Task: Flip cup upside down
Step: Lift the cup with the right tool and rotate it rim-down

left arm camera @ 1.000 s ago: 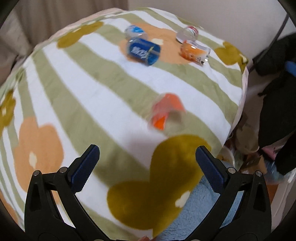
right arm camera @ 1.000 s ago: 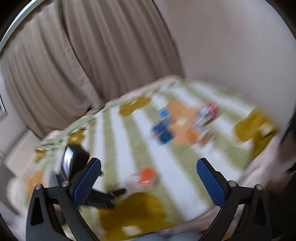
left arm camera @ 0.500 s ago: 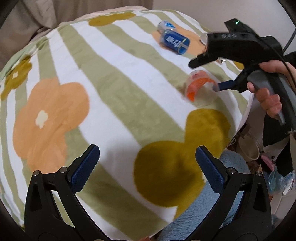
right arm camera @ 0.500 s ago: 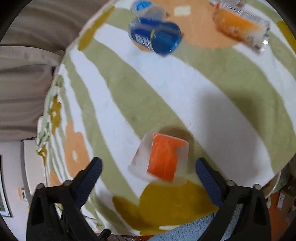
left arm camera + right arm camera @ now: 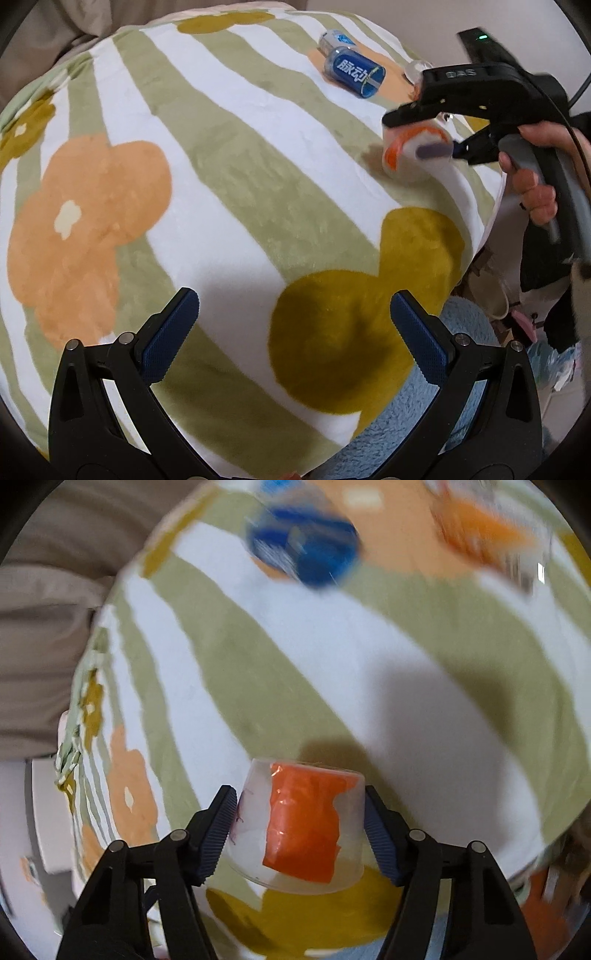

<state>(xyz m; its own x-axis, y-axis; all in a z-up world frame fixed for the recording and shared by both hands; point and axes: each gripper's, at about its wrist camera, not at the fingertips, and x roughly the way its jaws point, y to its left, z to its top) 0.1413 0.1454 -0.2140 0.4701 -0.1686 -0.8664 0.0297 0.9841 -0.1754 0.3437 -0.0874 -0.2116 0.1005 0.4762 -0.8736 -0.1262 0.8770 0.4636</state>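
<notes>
Closing in since half a second ago, right gripper now clamps the cup near the blanket's edge; left gripper gapes wide, holding nothing

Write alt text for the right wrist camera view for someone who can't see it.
The right gripper has its blue-padded fingers on either side of a clear plastic cup with an orange label, on a flower-and-stripe blanket. Farther away, blurred, lie a blue bottle and an orange bottle.

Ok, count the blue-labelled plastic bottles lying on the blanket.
2, both at the far end of the striped flower blanket: the larger blue-labelled plastic bottle lies on its side, and a smaller one sits just behind it. Others may be hidden behind the right gripper.
</notes>
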